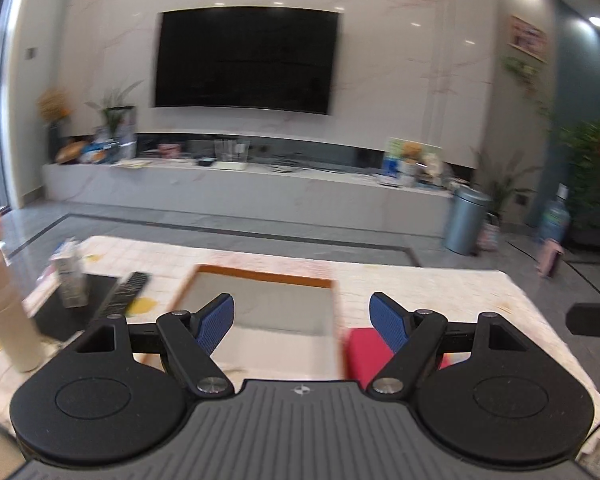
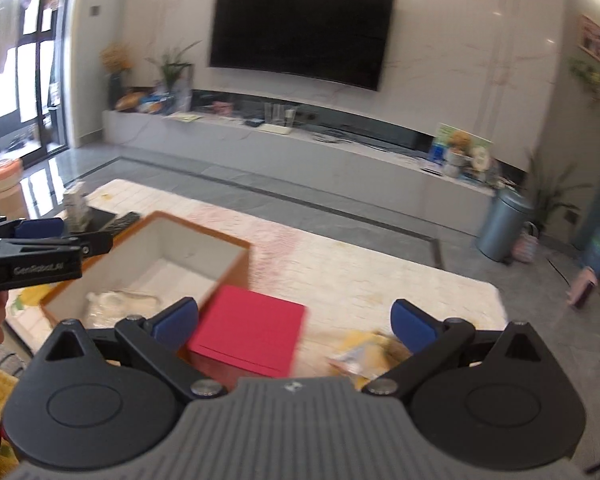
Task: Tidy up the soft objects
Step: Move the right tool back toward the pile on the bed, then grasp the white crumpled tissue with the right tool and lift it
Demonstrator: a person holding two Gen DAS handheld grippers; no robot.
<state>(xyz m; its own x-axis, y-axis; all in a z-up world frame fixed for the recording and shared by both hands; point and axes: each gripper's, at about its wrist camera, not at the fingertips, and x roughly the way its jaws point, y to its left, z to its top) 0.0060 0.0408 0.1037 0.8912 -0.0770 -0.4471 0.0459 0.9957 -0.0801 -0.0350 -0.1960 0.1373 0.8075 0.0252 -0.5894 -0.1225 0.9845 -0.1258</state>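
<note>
- Orange-rimmed box [image 2: 148,256] sits mid-frame on the desk [image 2: 360,272], pale soft items inside.
- Left gripper [image 1: 302,320] and right gripper [image 2: 294,320]: jaws spread, empty.
- Next, probably: a grasp on the yellow packet [image 2: 364,354], lower right.

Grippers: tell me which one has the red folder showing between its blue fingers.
The right gripper: the red folder lies on the table between its open fingers. The left gripper, also open, frames the orange-rimmed box.
</note>
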